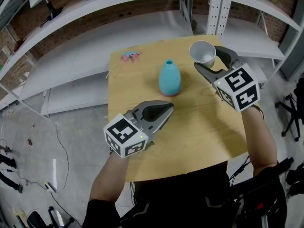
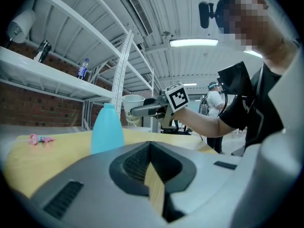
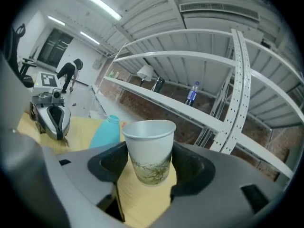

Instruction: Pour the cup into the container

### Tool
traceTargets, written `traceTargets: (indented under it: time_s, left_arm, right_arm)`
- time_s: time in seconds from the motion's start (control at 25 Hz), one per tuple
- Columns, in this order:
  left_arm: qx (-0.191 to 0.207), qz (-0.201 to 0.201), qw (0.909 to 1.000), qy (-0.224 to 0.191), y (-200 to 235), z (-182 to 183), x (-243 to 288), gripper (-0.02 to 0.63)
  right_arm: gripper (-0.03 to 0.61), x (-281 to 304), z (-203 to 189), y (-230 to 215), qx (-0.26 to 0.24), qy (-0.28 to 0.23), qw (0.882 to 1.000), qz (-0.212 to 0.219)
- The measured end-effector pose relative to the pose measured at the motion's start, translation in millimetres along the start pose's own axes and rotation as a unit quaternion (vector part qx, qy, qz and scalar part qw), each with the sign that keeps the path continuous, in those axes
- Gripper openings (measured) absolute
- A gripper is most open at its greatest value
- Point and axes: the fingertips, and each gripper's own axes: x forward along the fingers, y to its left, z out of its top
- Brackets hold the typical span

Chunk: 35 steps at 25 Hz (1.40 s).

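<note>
Cup (image 3: 148, 141) sits clamped upright between right tongs (image 3: 148, 156), near container (image 1: 169, 78); left tongs (image 1: 166, 109) clenched empty.

Bright, even glow from ceiling strip light (image 2: 194, 42); soft shadows, fisheye-bent, dark-vignetted edges.

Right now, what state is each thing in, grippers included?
right gripper: shut on the cup.
left gripper: shut, empty.
cup: upright, held off the table.
blue bottle: upright on the table, untouched.
pink item: lying at the table's far corner.
</note>
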Motion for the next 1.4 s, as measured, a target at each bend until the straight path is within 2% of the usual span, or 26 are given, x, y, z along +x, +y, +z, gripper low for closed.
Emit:
traceTargets:
  time_s: [0.32,0.52,0.88,1.4]
  left_arm:
    - [0.0,-0.005,1.0,-0.001,-1.8,-0.9,-5.3,-0.006]
    - [0.001,-0.01,0.9999,-0.001,-3.3,-1.6,-7.1,-0.006]
    - [0.001,-0.014,0.9999,-0.002,-3.7,-0.8,-7.7,-0.006]
    - [0.002,-0.015,0.9999,-0.002,-3.9,-2.8,-8.1,-0.006]
  right_arm:
    - [0.294,5.5,26.1,14.2,-0.109,0.008,0.994,-0.018]
    - [0.295,10.6,35.1,22.0,-0.157,0.014,0.987,-0.025]
    - [0.293,19.3,43.4,26.7,-0.25,0.033,0.966,-0.049]
    - [0.295,29.3,45.2,32.5,-0.322,0.052,0.943,-0.067]
